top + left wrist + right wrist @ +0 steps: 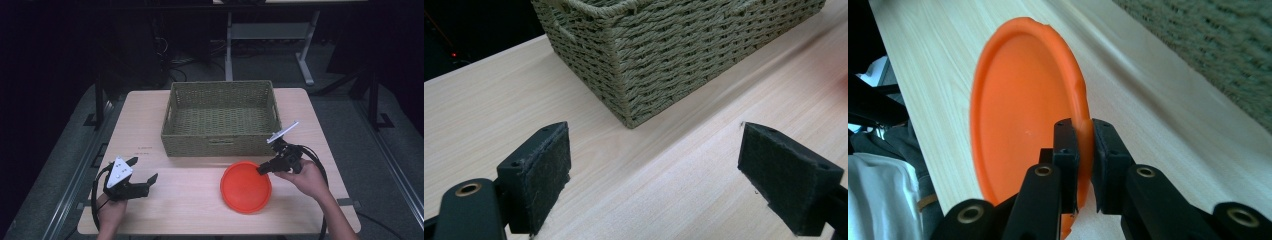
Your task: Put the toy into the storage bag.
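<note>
Light wood-grain bench (200,205) stood on a grey floor in a dark room, with a metal desk frame (270,35) behind it. Olive-green woven rectangular basket (220,117) sat at the bench's far middle. Flat round orange plastic plate (245,186) lay on the bench just in front of the basket, right of centre. Right claw (261,170) was clenched on the plate's far-right rim, 2 jaws pinching the edge, which looked lifted in the right gripper view (1083,135). Left claw (142,170) was released, jaws wide apart above bare bench at the near left, holding nothing, pointed at the basket corner (624,100).
</note>
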### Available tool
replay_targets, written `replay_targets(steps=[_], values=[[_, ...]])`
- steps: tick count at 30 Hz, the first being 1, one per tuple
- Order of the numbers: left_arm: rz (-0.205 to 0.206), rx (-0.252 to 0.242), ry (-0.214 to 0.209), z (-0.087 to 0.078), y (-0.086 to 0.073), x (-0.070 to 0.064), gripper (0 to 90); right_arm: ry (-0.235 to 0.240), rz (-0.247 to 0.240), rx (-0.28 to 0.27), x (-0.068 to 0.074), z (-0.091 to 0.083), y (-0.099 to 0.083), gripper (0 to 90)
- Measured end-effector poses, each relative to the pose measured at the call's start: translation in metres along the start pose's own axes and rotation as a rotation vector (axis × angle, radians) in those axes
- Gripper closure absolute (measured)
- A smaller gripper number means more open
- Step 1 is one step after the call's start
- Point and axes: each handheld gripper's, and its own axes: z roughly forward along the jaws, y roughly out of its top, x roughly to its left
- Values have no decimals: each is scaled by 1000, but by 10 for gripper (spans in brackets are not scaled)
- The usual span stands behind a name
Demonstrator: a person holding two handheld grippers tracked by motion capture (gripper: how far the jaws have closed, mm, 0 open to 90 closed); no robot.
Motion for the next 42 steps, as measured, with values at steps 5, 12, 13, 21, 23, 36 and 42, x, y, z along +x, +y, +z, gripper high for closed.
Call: replay_targets(steps=[5, 12, 13, 21, 23, 36, 42], values=[[-8, 0, 2, 0, 0, 1, 130, -23, -2, -6, 3, -8, 3, 818], [-8, -2, 4, -1, 0, 1, 130, -48, -3, -16, 6, -19, 9, 819], [-6, -1, 5, -1, 0, 1, 130, -51, -5, -18, 7, -21, 10, 819], [0, 0, 8, -1, 0, 1, 130, -64, -9, -50, 14, -38, 19, 818], [1, 0, 9, -1, 0, 1, 130, -65, -11, -54, 15, -42, 22, 818], [0, 5, 14, -1, 0, 3, 130, -80, -23, -75, 21, -69, 43, 819], [-4, 4, 14, -2, -1, 3, 130, -89, -26, -81, 24, -78, 52, 818]])
